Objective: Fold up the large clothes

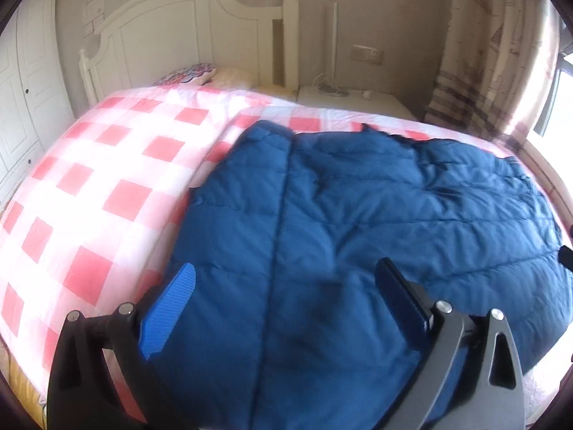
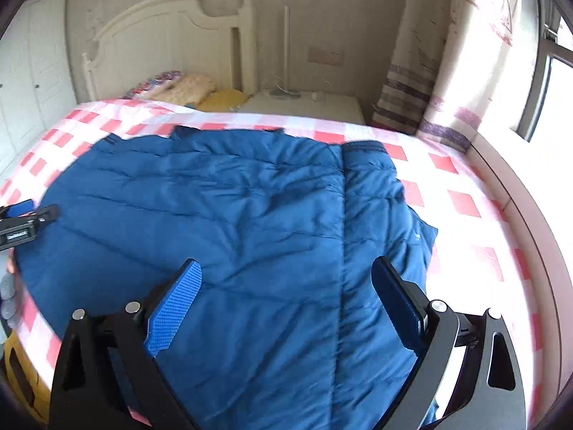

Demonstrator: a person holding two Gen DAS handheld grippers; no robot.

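A big blue quilted jacket (image 1: pixel 376 222) lies spread on the bed, its back up; it also fills the middle of the right wrist view (image 2: pixel 232 208). In the left wrist view a sleeve (image 1: pixel 250 179) is folded in along the left side. In the right wrist view another sleeve (image 2: pixel 376 197) lies along the right side. My left gripper (image 1: pixel 286 279) hovers open over the jacket's near left part, nothing between its fingers. My right gripper (image 2: pixel 286 276) hovers open over the near right part, also holding nothing. The left gripper (image 2: pixel 25 222) shows at the right wrist view's left edge.
The bed is covered by a pink-and-white checked quilt (image 1: pixel 107 165). A white headboard (image 1: pixel 186 28) and pillows (image 2: pixel 179 86) stand at the far end, a white nightstand (image 2: pixel 308 105) beside them. A curtain (image 2: pixel 447 64) and a window are on the right, a white wardrobe (image 1: pixel 25 89) on the left.
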